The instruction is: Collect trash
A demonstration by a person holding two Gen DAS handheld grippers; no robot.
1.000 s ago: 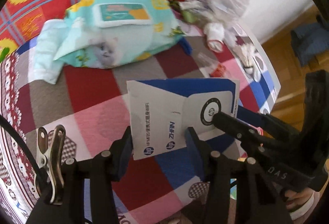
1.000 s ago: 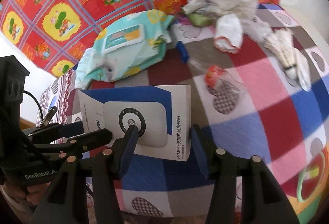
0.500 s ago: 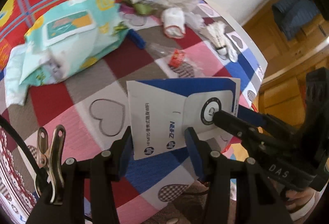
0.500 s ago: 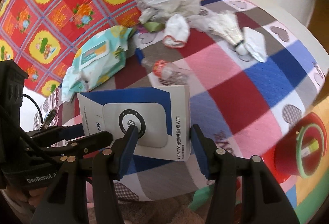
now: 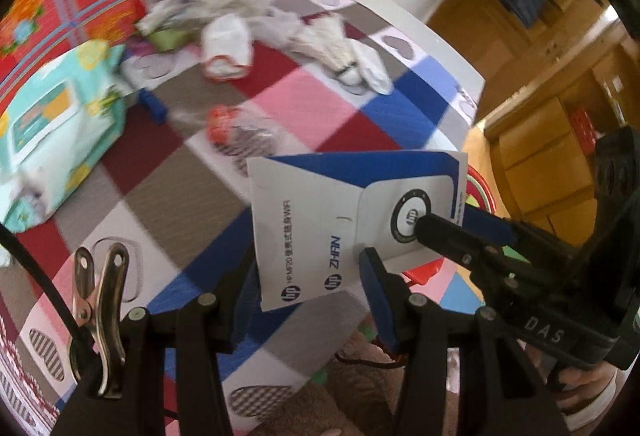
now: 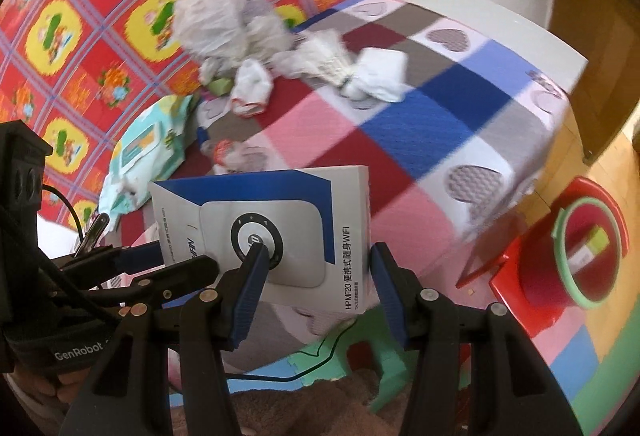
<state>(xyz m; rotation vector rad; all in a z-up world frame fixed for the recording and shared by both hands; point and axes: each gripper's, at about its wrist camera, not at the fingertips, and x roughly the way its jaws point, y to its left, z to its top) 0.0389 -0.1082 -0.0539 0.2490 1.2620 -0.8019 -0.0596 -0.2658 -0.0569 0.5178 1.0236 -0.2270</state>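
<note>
The white-and-blue printed cardboard box (image 5: 352, 220) hangs in the air over the near edge of the checked, heart-patterned tablecloth (image 6: 420, 140), with open floor and a red bucket with a green rim (image 6: 588, 248) to the right. The left gripper (image 5: 310, 276) clamps the box's left end and the right gripper (image 6: 316, 280) clamps its right end. The box is flat and oblong, picture face toward the cameras, long axis running level between the two grippers.
</note>
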